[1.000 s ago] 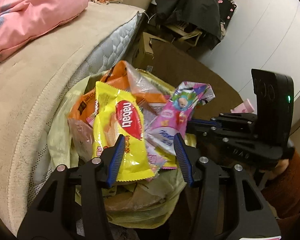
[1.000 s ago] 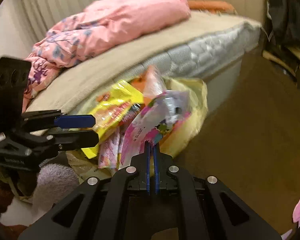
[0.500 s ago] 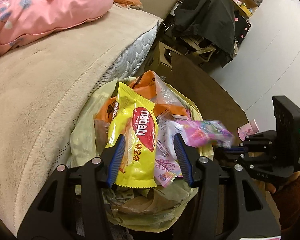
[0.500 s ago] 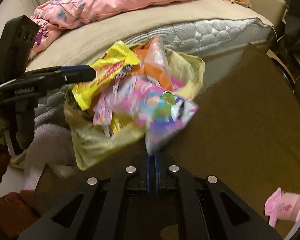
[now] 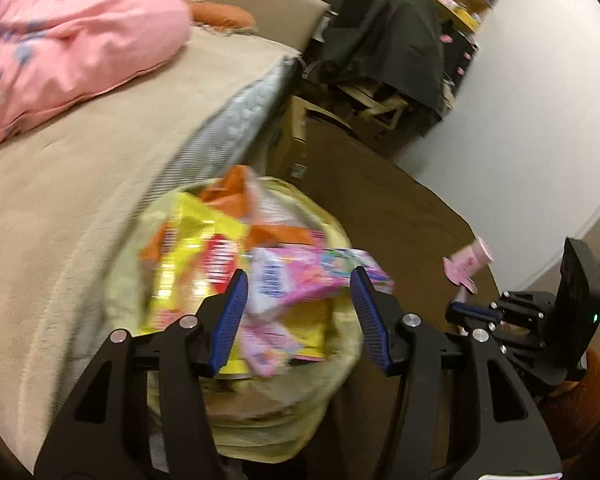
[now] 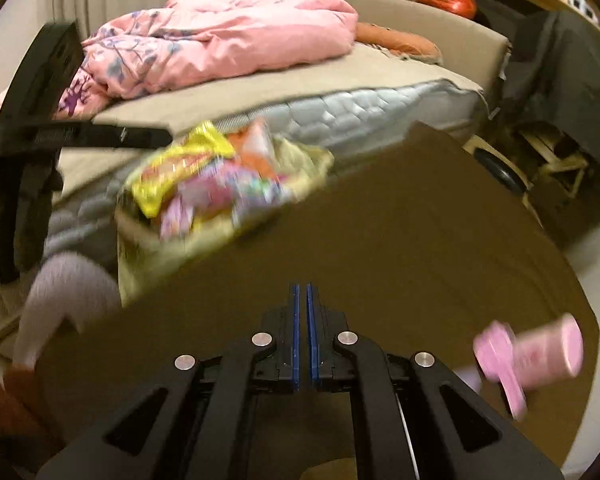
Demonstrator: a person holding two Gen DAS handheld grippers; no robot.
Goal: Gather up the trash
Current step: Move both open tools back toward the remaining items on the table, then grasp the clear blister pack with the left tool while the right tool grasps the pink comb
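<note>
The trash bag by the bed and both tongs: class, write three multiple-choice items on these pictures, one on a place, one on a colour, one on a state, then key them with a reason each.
1. Where does the trash bag sit?
A. on the bed
B. on the brown floor mat beside the mattress
C. on a shelf

2. What colour is the small carton lying on the floor mat?
A. pink
B. green
C. black

3. How do the right tongs stand?
A. wide open
B. shut on a yellow wrapper
C. closed, with nothing between them

Key: 1 B, the bag stands on the mat against the mattress side. 2 A, the carton is pink in both views. 3 C, the blue pads nearly meet with nothing between them, while the left tongs stand open over the bag.
</note>
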